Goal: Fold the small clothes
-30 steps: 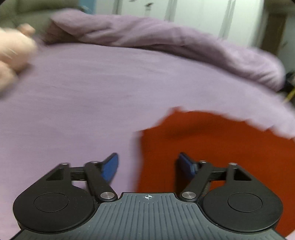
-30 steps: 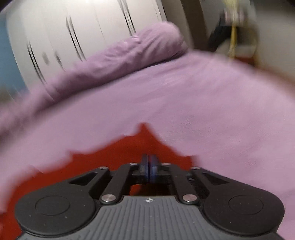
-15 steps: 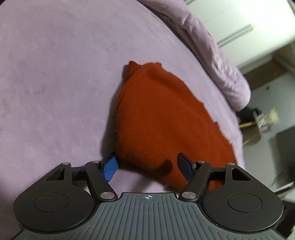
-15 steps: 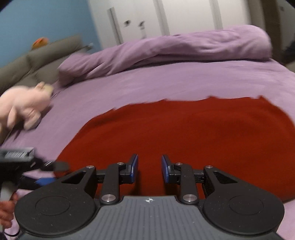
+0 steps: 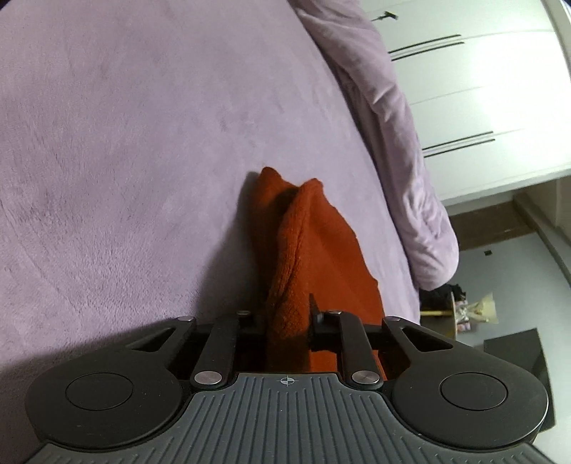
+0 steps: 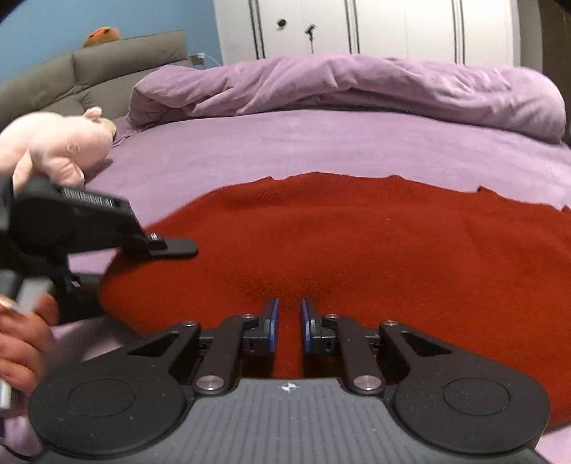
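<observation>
On a bed point(image 6: 321, 142) spread with a soft, matte lilac sheet, a rust-red knitted garment point(image 6: 357, 242) lies flat, its fuzzy, fine-looped surface filling the middle of my right wrist view and its far edge slightly ragged against the sheet.

My left hand-held gripper point(image 5: 287, 317) has just been closing and now pinches a gathered ridge of the red knit point(image 5: 299, 250) between its black jaws; the cloth rises from the bed in a thick, upright fold that tapers away to two rounded peaks. In the right wrist view that same left hand-held gripper point(image 6: 171, 246) shows as a blurred black body at the garment's left edge, with a person's hand point(image 6: 21, 342) wrapped round its handle.

My right hand-held gripper point(image 6: 288, 326) has also just been closing: its blue-padded fingers point(image 6: 273, 324) stand close together with a narrow gap, low over the near part of the knit. I cannot tell whether the pads have caught any cloth.

Beyond the garment, a rumpled lilac duvet point(image 6: 357, 85) is rolled into a long, puffy bolster across the far side of the bed. A plush pink pig point(image 6: 60, 146) sits at the left, near a grey padded headboard point(image 6: 89, 71), before smooth white wardrobe doors point(image 6: 392, 28).
</observation>
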Demonstrator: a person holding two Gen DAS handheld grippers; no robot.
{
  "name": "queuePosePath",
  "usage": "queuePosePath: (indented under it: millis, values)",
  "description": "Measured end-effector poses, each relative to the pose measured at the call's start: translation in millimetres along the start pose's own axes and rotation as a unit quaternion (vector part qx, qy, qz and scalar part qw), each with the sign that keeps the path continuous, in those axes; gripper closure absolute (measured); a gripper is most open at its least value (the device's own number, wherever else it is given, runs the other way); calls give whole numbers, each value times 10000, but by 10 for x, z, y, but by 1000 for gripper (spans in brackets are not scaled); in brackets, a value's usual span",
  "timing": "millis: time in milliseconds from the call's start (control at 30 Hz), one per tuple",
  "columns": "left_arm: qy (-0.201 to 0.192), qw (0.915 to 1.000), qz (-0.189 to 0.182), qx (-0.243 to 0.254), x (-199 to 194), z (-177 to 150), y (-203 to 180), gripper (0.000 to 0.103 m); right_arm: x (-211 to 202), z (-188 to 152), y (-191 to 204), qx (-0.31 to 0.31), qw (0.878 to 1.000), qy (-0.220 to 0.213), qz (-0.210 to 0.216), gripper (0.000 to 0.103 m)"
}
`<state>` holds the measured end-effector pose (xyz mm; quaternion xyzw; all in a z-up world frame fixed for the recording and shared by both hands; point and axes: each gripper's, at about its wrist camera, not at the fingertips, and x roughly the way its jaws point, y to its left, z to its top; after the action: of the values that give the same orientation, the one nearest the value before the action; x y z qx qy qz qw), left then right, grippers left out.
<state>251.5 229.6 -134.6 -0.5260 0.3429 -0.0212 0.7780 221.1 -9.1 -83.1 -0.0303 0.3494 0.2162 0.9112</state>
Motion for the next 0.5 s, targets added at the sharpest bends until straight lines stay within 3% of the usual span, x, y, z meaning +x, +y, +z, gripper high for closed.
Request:
queuePosePath:
  millis: [100,200,333,400,500]
  values:
    - [-39,9999,-9,109,-67,-3,-50,85,-70,30,51,-241,9997,-4,-38,90]
    - [-71,9998,97,176,-81,-15,-71,85,-201,-3,-32,91,9997,-236,52,90]
    - [-124,9989,268,366,-115,-56,-151,85,-126,-45,-69,-105,9996,103,227,90]
    - [-169,9984,283,461,-162,-54,-205,85,-191,53,-157,169,9990,162,377,90]
    - [-224,9966,330,725,-199,-57,-326,85,-377,61,-291,316,9987,-168,374,90]
